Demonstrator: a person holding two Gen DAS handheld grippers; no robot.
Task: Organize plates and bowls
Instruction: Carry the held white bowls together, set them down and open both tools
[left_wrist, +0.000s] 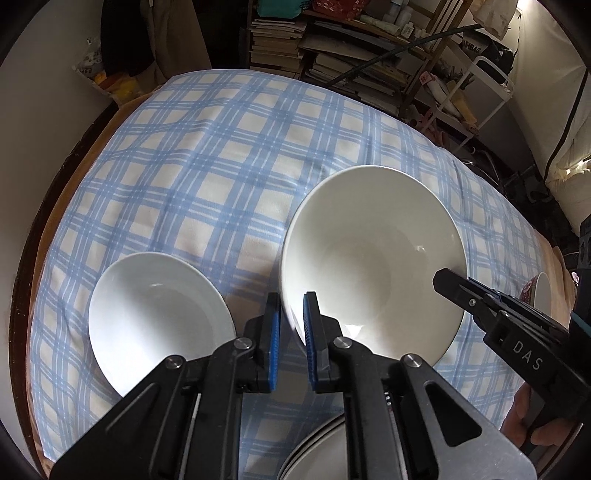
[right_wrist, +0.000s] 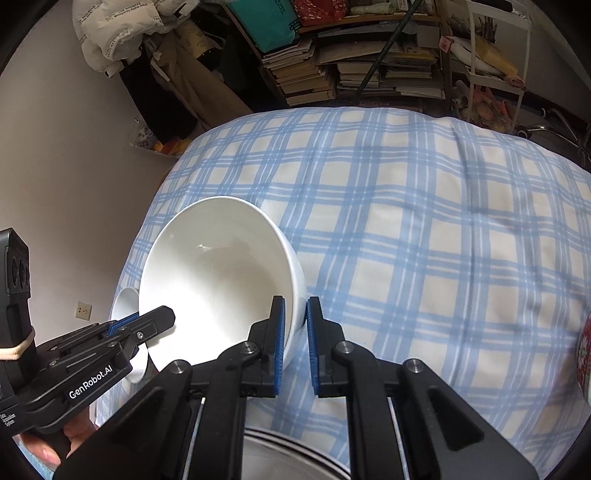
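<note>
A large white bowl is held up over the checked tablecloth by both grippers. My left gripper is shut on its near left rim. My right gripper is shut on the opposite rim of the same bowl; it shows in the left wrist view at the bowl's right edge. The left gripper shows in the right wrist view at the bowl's left edge. A smaller white bowl sits on the cloth to the left. A stack of white plates lies under the grippers.
A red-patterned bowl sits at the table's right edge. Bookshelves and a white cart stand behind the table. A wall runs along the left side.
</note>
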